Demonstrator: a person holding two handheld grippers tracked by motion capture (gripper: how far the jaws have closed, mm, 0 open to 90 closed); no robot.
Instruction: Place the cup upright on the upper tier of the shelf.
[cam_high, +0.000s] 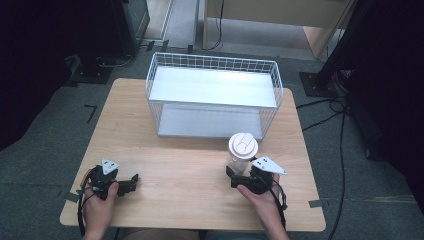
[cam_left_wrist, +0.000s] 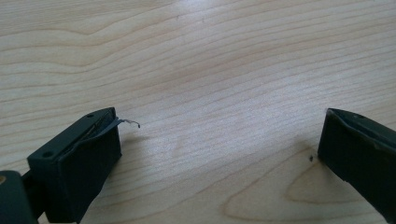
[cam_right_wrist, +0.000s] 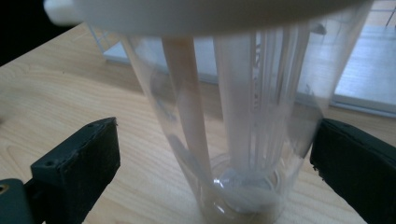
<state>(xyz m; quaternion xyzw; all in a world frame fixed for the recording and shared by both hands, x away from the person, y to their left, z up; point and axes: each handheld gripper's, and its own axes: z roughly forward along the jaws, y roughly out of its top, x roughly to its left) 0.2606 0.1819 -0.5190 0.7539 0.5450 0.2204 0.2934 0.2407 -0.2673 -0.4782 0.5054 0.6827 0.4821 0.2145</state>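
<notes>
Left tool (cam_high: 131, 182) sits at the near-left of the bench (cam_high: 190, 160), hand (cam_high: 99, 207) wrapped round its back end, forearm coming up from the bottom edge; in the left gripper view its jaws stand wide apart over bare wood, nothing between them, so it's idle. Middle of the bench is bare, and behind it stands the white wire rack (cam_high: 215, 95), two flat shelves, well apart from both tools. Right of centre is the clear plastic cup (cam_high: 242, 155) with its white lid (cam_high: 243, 145), upright on the bench just in front of the rack's near right corner. The right tool (cam_high: 231, 175) is pushed up to the cup's base, jaws spread with the cup (cam_right_wrist: 233, 135) between them; the left jaw shows a clear gap, the right jaw looks at or very near the wall, so not clamped yet as far as I can tell. Right hand (cam_high: 257, 197) grips the tool from behind, wrist low, tool roughly level and aimed forward toward the rack. Step in hand looks like the grasp: centre the cup between the jaws, close gently on the lower, stiffer part since thin plastic will flex, keep the tool level so the cup stays upright and the lid isn't knocked.
</notes>
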